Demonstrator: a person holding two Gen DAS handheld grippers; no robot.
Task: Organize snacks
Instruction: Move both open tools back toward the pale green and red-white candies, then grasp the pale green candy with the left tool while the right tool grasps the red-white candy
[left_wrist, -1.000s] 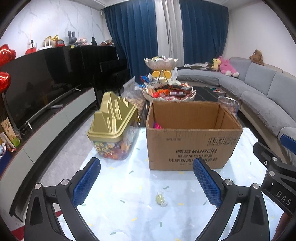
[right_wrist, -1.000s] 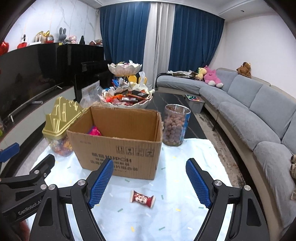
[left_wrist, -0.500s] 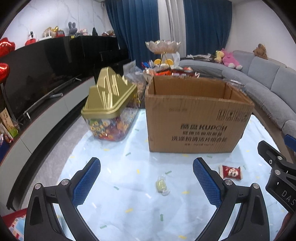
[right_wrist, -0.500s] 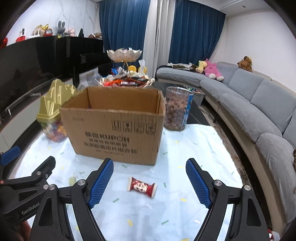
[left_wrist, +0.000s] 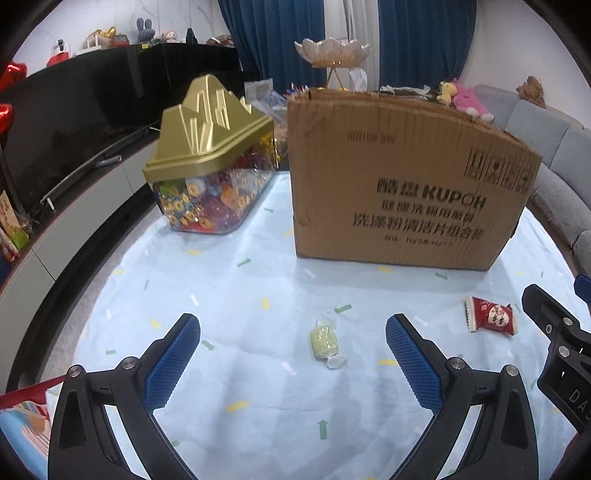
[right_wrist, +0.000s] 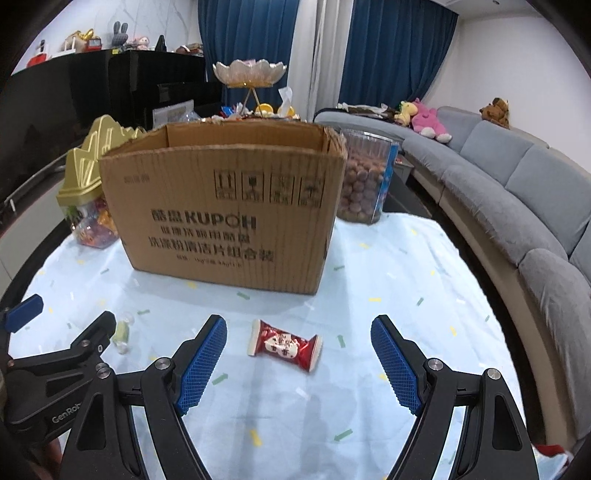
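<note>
A pale green wrapped candy (left_wrist: 325, 341) lies on the light blue tablecloth between the fingers of my open, empty left gripper (left_wrist: 293, 334). A red wrapped candy (right_wrist: 283, 344) lies between the fingers of my open, empty right gripper (right_wrist: 298, 336); it also shows in the left wrist view (left_wrist: 489, 320). An open cardboard box (right_wrist: 229, 206) stands just behind both candies, also seen in the left wrist view (left_wrist: 402, 177). The green candy shows at the left of the right wrist view (right_wrist: 121, 332).
A clear candy tub with a gold lid (left_wrist: 212, 162) stands left of the box. A clear jar of brown balls (right_wrist: 364, 177) stands to its right. A tiered snack dish (right_wrist: 250, 74) is behind. A grey sofa (right_wrist: 517, 192) curves along the right, a black TV cabinet (left_wrist: 74, 122) along the left.
Both grippers have come down and forward toward the table. The candies now lie between the fingers and the box looms larger. Both stay open.
</note>
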